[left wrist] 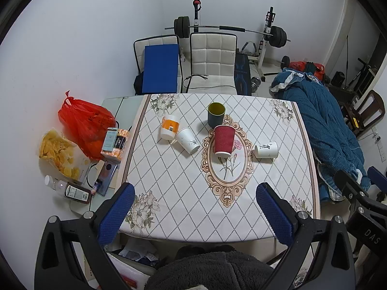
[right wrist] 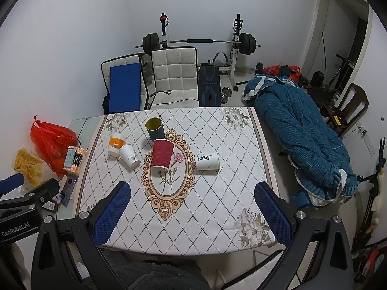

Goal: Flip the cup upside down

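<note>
Several cups lie on the patterned tablecloth (left wrist: pixel 169 174). A red ribbed paper cup (left wrist: pixel 223 140) (right wrist: pixel 162 154) lies tilted on its side near the middle. A dark cup with a yellow inside (left wrist: pixel 216 114) (right wrist: pixel 155 128) stands upright behind it. A white cup (left wrist: pixel 187 140) (right wrist: pixel 130 159) and an orange-and-white cup (left wrist: pixel 169 127) (right wrist: pixel 116 144) lie on their sides at the left. A white cup with black writing (left wrist: pixel 266 149) (right wrist: pixel 208 161) lies at the right. My left gripper (left wrist: pixel 194 212) and right gripper (right wrist: pixel 192 213) are both open and empty, above the table's near edge.
A red plastic bag (left wrist: pixel 84 123), a bag of chips (left wrist: pixel 60 154), small boxes and a phone sit on the side surface to the left. White chairs (left wrist: pixel 212 58) and a barbell rack stand behind the table. A blue quilt (right wrist: pixel 302 140) lies to the right.
</note>
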